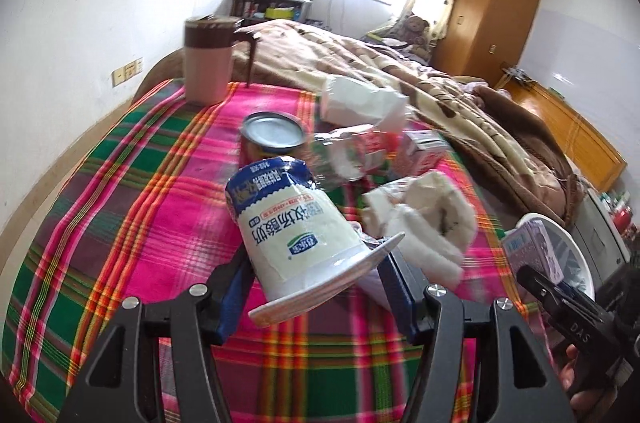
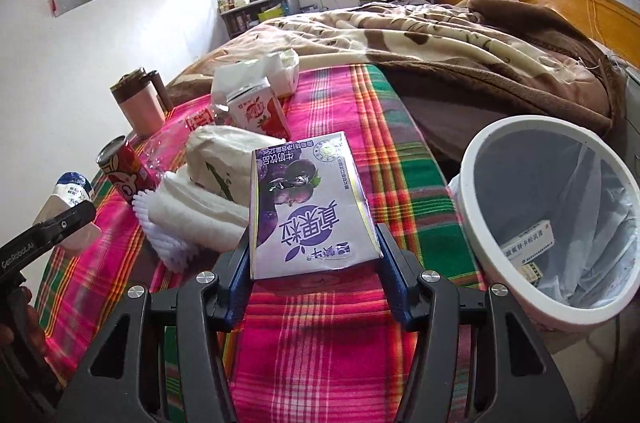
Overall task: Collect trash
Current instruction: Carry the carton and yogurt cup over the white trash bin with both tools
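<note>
1. The left tool [image 1: 316, 287] is clenched on a white yogurt cup [image 1: 296, 227], gripped near its flared rim with its blue-banded base pointing away from the tool; the cup is lifted above the plaid cloth [image 1: 140, 223].
2. The right tool [image 2: 314, 263] is clenched on a purple drink carton [image 2: 308, 207], one blue-padded finger on each side of it, the printed face up.
3. Just to the right of the right tool stands a white bin [image 2: 500, 263] with a clear liner; a small medicine box [image 2: 528, 243] lies inside it.
4. Beyond the left tool's cup sits a can [image 1: 272, 133] showing its silver end, with a crumpled clear bottle [image 1: 344, 155] beside it to the right.
5. To the right of the cup, near the left tool, lies a heap of white tissue paper [image 1: 424, 219].
6. Farther out from the right tool, a strawberry milk carton [image 2: 258, 113] stands ahead and left, with a white tissue pack [image 2: 276, 71] behind it.
7. A pink jug [image 1: 208, 63] with a brown lid stands far ahead and left of the left tool, at the cloth's edge.
8. A brown blanket [image 2: 460, 63] lies rumpled on the bed beyond the right tool.
</note>
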A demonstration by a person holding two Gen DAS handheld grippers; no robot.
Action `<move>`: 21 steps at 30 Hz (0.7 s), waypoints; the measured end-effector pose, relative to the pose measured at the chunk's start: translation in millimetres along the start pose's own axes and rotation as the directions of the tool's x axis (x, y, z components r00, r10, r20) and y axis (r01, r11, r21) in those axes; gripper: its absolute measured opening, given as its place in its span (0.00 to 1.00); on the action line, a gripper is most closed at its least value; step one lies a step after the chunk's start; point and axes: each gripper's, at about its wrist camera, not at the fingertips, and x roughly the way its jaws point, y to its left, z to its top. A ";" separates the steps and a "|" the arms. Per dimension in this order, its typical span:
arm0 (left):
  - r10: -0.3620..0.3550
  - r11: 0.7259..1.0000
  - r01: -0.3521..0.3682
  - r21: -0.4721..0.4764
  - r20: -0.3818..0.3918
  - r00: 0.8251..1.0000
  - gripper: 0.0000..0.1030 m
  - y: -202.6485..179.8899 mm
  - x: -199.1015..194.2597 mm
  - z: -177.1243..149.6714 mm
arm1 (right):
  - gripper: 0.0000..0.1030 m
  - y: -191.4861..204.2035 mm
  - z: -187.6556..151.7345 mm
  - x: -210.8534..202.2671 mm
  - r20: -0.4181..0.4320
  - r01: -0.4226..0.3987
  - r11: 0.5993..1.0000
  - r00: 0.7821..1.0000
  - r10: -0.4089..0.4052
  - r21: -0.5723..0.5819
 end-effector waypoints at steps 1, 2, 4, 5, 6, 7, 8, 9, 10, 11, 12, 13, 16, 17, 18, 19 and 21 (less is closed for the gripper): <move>-0.007 1.000 0.007 0.009 0.003 1.000 0.61 -4.9 -1.1 0.0 | 0.55 -2.4 0.1 -2.5 0.003 -0.001 1.000 1.000 0.001 0.003; -0.014 1.000 0.014 0.019 0.005 1.000 0.61 -10.5 -2.0 0.2 | 0.55 -5.8 0.8 -5.2 0.009 0.001 1.000 1.000 -0.001 0.008; -0.033 0.999 0.032 0.037 0.007 0.999 0.61 -22.1 -3.4 0.2 | 0.55 -10.9 3.1 -9.0 0.017 0.005 1.000 1.000 -0.005 0.014; -0.043 0.998 0.043 0.045 0.011 0.999 0.61 -27.6 -4.0 0.3 | 0.55 -13.1 3.8 -10.8 0.022 0.006 1.000 1.000 -0.007 0.017; -0.052 0.997 0.052 0.053 0.011 0.999 0.61 -32.9 -4.2 0.2 | 0.55 -16.7 4.8 -13.4 0.029 0.010 1.000 1.000 -0.010 0.022; -0.059 0.997 0.058 0.059 0.012 0.998 0.61 -38.0 -4.8 -0.4 | 0.55 -18.8 5.4 -14.9 0.033 0.011 1.000 0.999 -0.012 0.025; -0.069 0.995 0.068 0.069 0.012 0.998 0.61 -43.8 -4.7 -0.2 | 0.55 -21.5 6.2 -16.7 0.036 0.013 1.000 0.999 -0.014 0.027; -0.077 0.994 0.076 0.078 0.011 0.997 0.61 -49.3 -4.7 -0.2 | 0.55 -24.5 7.0 -18.3 0.041 0.016 0.999 0.999 -0.017 0.031; -0.085 0.993 0.084 0.088 0.011 0.996 0.61 -55.9 -4.7 0.0 | 0.55 -26.4 7.5 -19.7 0.045 0.019 0.999 0.999 -0.020 0.035; -0.095 0.991 0.093 0.101 0.011 0.995 0.61 -62.2 -4.6 0.0 | 0.55 -30.1 8.2 -21.7 0.051 0.023 0.999 0.998 -0.025 0.042; -0.102 0.989 0.100 0.111 0.010 0.995 0.61 -68.7 -5.0 -0.2 | 0.55 -33.0 8.3 -23.8 0.056 0.025 0.999 0.998 -0.028 0.047; -0.108 0.987 0.107 0.120 0.010 0.994 0.61 -74.4 -4.7 0.1 | 0.55 -37.6 8.3 -26.5 0.060 0.028 0.998 0.998 -0.031 0.053; -0.136 0.981 0.134 0.143 0.007 0.991 0.61 -91.3 -3.1 0.6 | 0.55 -47.2 9.2 -29.2 0.065 0.043 0.997 0.997 -0.047 0.066; -0.145 0.978 0.143 0.153 0.006 0.989 0.61 -98.0 -2.7 0.6 | 0.55 -50.5 9.5 -30.2 0.066 0.047 0.996 0.996 -0.052 0.070; -0.153 0.975 0.150 0.163 0.004 0.988 0.61 -104.0 -1.9 1.1 | 0.55 -53.7 10.0 -31.3 0.069 0.054 0.996 0.996 -0.059 0.074; -0.161 0.972 0.159 0.172 0.001 0.987 0.61 -110.0 -0.5 1.5 | 0.55 -56.5 10.4 -32.2 0.070 0.058 0.995 0.996 -0.063 0.076; -0.183 0.964 0.180 0.194 -0.005 0.983 0.61 -123.1 1.6 1.0 | 0.55 -64.6 11.5 -34.6 0.076 0.069 0.994 0.994 -0.076 0.088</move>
